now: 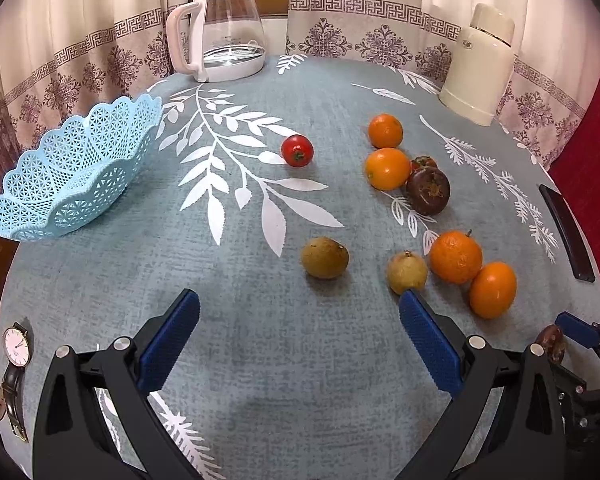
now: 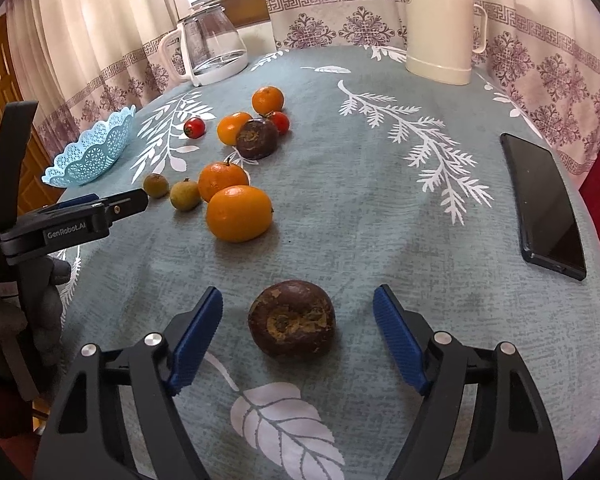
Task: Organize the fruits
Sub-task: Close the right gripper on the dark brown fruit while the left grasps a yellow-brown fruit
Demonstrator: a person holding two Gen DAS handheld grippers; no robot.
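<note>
Right claw [image 2: 298,332], jaws apart, straddles the dark fruit [image 2: 292,320]; left claw [image 1: 300,332] is also apart and empty. An off-centre squeeze could roll the round fruit away.

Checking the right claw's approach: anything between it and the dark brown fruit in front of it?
Nothing visible. The dark brown fruit lies on bare tablecloth between the open fingers of the right claw. The nearest orange sits farther off toward the left; the phone is off to the right.
</note>
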